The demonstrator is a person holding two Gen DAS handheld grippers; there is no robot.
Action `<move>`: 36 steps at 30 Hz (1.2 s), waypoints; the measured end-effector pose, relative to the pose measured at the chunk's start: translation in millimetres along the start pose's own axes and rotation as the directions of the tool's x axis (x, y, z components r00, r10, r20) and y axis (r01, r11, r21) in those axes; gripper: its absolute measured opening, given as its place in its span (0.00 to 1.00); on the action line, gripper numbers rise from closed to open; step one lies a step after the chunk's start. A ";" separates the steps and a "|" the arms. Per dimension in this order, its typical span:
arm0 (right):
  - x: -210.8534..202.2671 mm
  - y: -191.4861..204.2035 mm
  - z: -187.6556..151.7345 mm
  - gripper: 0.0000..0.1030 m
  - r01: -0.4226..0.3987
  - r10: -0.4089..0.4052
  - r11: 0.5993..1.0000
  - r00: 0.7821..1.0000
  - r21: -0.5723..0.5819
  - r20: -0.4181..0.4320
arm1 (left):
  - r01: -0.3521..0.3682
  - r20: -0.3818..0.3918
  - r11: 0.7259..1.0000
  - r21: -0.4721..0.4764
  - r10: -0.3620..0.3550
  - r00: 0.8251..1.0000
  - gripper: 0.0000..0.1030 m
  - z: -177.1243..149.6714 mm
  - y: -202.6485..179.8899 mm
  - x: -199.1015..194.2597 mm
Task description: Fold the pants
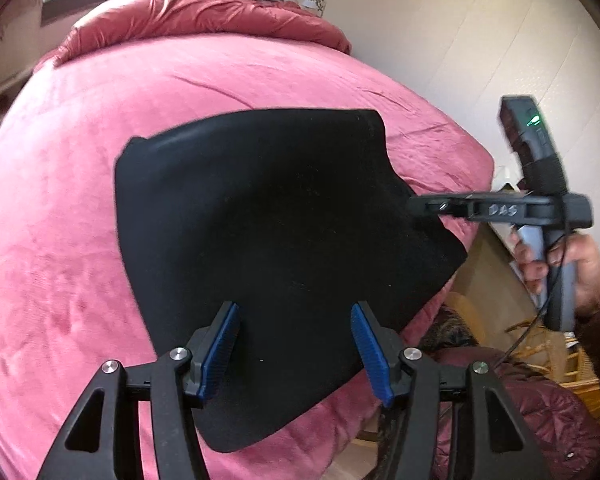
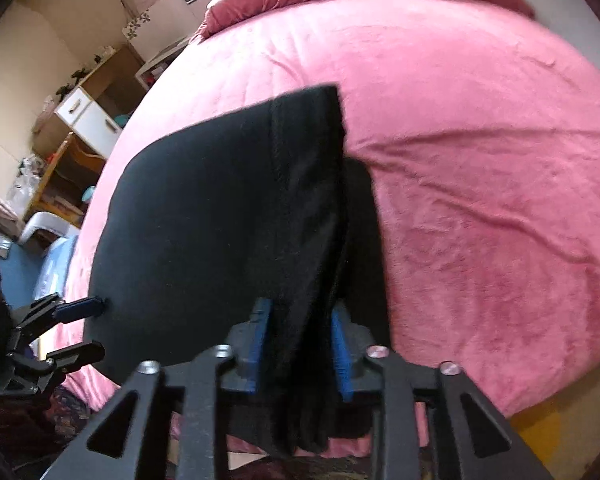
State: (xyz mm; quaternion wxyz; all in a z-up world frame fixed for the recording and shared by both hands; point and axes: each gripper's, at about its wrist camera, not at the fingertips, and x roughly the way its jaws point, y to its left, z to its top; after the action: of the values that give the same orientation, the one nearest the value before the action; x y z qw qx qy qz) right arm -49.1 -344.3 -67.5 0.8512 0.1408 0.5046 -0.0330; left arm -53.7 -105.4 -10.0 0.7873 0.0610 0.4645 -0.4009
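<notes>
The black pants (image 1: 268, 232) lie folded on the pink bedspread (image 1: 60, 208) near the bed's front edge. My left gripper (image 1: 296, 344) is open, its blue pads (image 1: 220, 344) spread over the pants' near edge, holding nothing. My right gripper (image 1: 424, 206) comes in from the right and pinches the pants' right edge. In the right wrist view my right gripper (image 2: 300, 344) is shut on a bunched fold of the pants (image 2: 204, 216), lifted a little. The open left gripper (image 2: 82, 328) shows at the lower left there.
A rumpled pink duvet (image 1: 196, 12) lies at the head of the bed. A wall (image 1: 480, 40) runs along the bed's right side. Shelves and a white cabinet (image 2: 84, 116) stand beyond the bed's other side. Wicker furniture (image 1: 540, 344) is by the bed corner.
</notes>
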 end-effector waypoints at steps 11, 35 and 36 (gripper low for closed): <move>-19.9 63.3 42.3 0.40 0.030 -0.012 0.987 0.994 -0.158 0.110 | -0.128 0.062 0.992 0.001 0.128 0.990 0.58 8.0 12.1 -12.5; 63.2 35.8 80.3 0.40 -0.028 0.028 0.999 1.000 -0.038 0.009 | -0.091 0.049 0.958 -0.270 0.108 0.993 0.61 56.2 97.9 5.4; 63.3 34.6 80.0 0.40 -0.034 0.034 0.999 0.999 -0.039 0.013 | -0.063 0.050 0.949 -0.308 0.082 0.995 0.61 62.6 112.9 7.7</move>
State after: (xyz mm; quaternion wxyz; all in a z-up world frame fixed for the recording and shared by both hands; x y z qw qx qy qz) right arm 56.7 -327.6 -79.2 0.8577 0.1329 0.4966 -0.0098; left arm 68.6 -63.3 -12.1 0.8155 -0.0570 0.4937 -0.2968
